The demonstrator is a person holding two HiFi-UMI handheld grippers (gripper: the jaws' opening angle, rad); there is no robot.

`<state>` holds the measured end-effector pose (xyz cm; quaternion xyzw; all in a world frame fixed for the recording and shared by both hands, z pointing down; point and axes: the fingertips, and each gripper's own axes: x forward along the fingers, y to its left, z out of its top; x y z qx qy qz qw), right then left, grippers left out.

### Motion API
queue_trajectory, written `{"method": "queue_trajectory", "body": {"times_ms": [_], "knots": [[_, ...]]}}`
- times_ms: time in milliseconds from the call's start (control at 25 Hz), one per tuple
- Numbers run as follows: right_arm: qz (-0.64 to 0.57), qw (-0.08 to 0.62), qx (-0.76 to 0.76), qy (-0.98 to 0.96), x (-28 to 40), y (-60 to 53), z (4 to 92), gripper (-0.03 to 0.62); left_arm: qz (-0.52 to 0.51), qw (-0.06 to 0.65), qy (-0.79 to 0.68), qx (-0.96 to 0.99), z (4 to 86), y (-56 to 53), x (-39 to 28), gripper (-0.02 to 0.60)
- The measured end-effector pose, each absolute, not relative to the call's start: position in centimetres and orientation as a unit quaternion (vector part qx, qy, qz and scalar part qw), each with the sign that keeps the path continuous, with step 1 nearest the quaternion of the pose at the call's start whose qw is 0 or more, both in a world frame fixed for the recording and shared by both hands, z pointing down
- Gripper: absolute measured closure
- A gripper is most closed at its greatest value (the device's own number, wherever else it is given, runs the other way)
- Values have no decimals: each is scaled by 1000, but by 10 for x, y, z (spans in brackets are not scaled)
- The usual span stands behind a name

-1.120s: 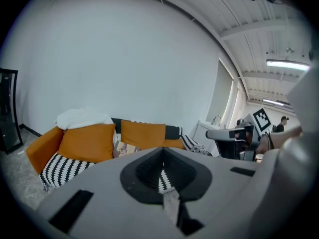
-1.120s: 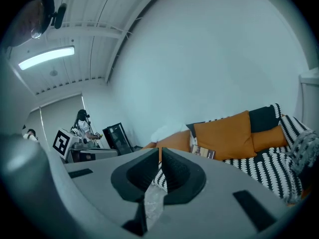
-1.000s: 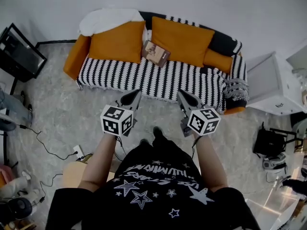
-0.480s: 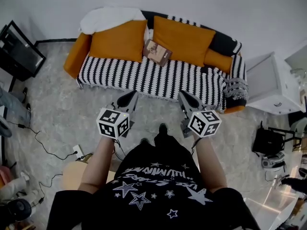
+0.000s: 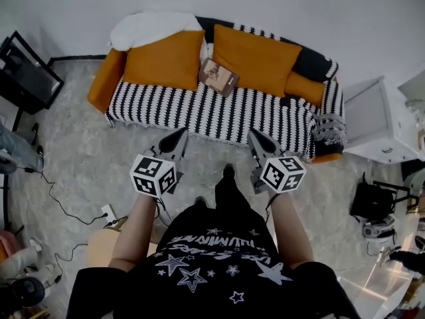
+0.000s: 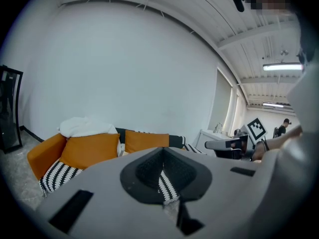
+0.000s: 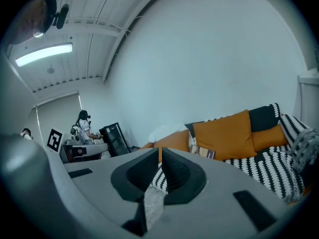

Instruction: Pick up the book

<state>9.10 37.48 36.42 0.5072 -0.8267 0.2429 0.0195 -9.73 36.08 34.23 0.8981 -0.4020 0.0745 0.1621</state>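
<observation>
Plainly unstarted: the small brown paperback book (image 5: 218,76) lies on the black-and-white striped sofa (image 5: 199,111) at twelve o'clock, well beyond the left gripper (image 5: 178,135) and right gripper (image 5: 256,137), both closed, empty.

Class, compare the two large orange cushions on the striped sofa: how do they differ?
In the head view, the left cushion has a white blanket behind its top; the right cushion does not. The right cushion looks wider than the left cushion. Both are orange, with the book by the gap between them.
</observation>
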Motion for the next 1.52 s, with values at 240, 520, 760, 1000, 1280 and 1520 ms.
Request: {"method": "queue_trajectory", "body": {"times_ms": [240,520,760,1000,1280,1520], "knots": [[254,12,498,-829,103,331,371,557,83,159,-402,898,343,334,-86,575],[268,9,488,-831,119,276,376,557,90,168,-412,891,346,284,-74,574],[282,14,479,-831,138,239,384,557,91,176,-410,890,346,253,-52,574],[293,11,467,-834,159,207,390,557,91,180,-422,884,347,225,-33,574],[309,-2,453,-836,189,173,399,557,97,171,-439,877,347,198,-1,574],[315,-2,435,-843,200,150,407,557,89,174,-465,863,345,186,7,574]]}}
